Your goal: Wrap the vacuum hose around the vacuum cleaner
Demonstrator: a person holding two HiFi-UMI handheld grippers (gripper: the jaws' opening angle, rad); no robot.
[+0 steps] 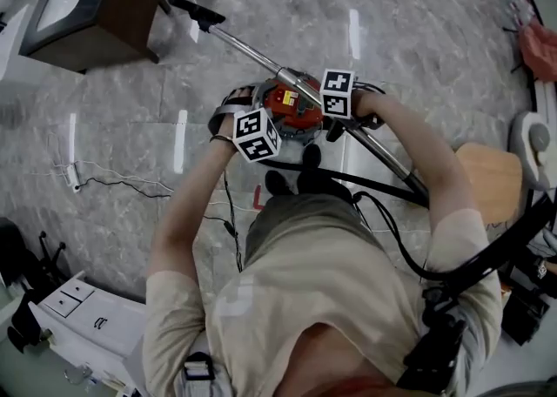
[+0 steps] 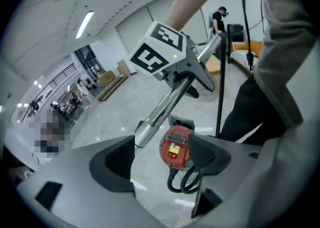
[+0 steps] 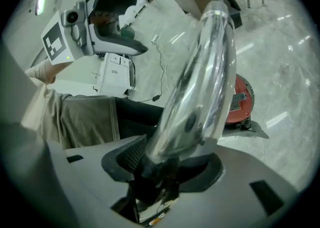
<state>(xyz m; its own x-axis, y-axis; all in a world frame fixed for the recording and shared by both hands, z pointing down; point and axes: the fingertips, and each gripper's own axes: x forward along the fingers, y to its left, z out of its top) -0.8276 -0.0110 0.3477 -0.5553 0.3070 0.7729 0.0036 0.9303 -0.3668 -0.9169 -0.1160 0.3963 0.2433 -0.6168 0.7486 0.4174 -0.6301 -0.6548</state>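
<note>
**While the right claw holds the tube, the hose waits to be wound**

At lower centre of the left gripper view, the left claw (image 2: 159,164) stands open and empty. The red vacuum cleaner (image 2: 176,145) sits on the floor beyond it, just beside the right-hand pad, with a loop of black hose (image 2: 173,182) under it. In the right gripper view, the right claw (image 3: 170,167) is clamped on the handle end of the metal tube (image 3: 202,82), which slants up the frame, the vacuum cleaner right of centre behind it. I judge the wrapping hardly started. Next, the free claw likely must catch slack hose and lead it round the body.
</note>
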